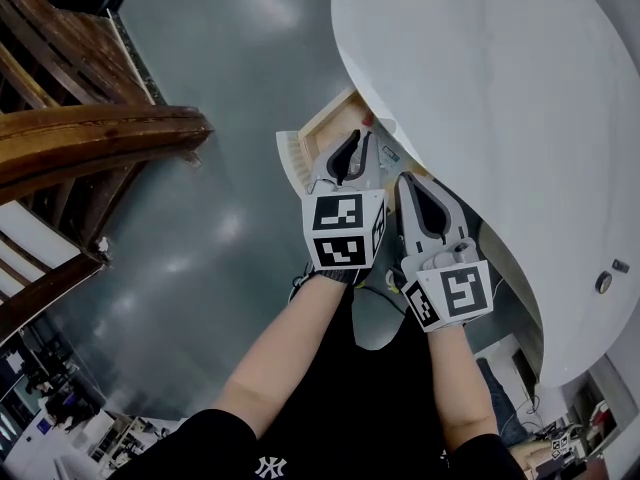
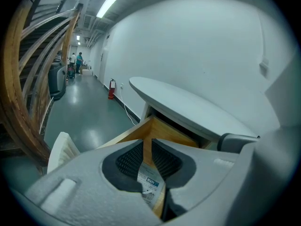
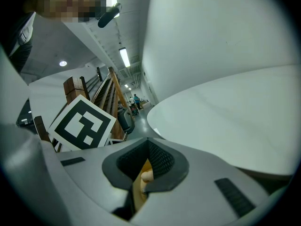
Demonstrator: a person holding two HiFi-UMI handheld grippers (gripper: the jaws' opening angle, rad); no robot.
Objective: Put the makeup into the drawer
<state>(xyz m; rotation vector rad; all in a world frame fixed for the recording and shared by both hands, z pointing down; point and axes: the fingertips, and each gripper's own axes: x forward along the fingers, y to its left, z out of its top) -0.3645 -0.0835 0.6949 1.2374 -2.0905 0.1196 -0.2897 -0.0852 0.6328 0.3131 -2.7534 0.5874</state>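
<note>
A wooden drawer (image 1: 325,120) stands pulled out from under the round white table (image 1: 500,88), with a small red item (image 1: 368,121) at its inner end. My left gripper (image 1: 357,140) points into the drawer. Its jaws are pressed together on a thin tan item with a white printed label (image 2: 150,182). My right gripper (image 1: 408,180) sits just right of it, under the table's rim, shut on a small peach-coloured makeup piece (image 3: 146,175). In the left gripper view the drawer's corner (image 2: 127,135) lies straight ahead of the left gripper (image 2: 145,145).
The drawer's white ribbed front (image 1: 290,163) faces the glossy grey floor (image 1: 220,218). A curved wooden staircase (image 1: 90,138) rises at the left. The person's legs and a shoe are below the grippers. Far down the corridor stand people (image 2: 79,62) and a fire extinguisher (image 2: 111,89).
</note>
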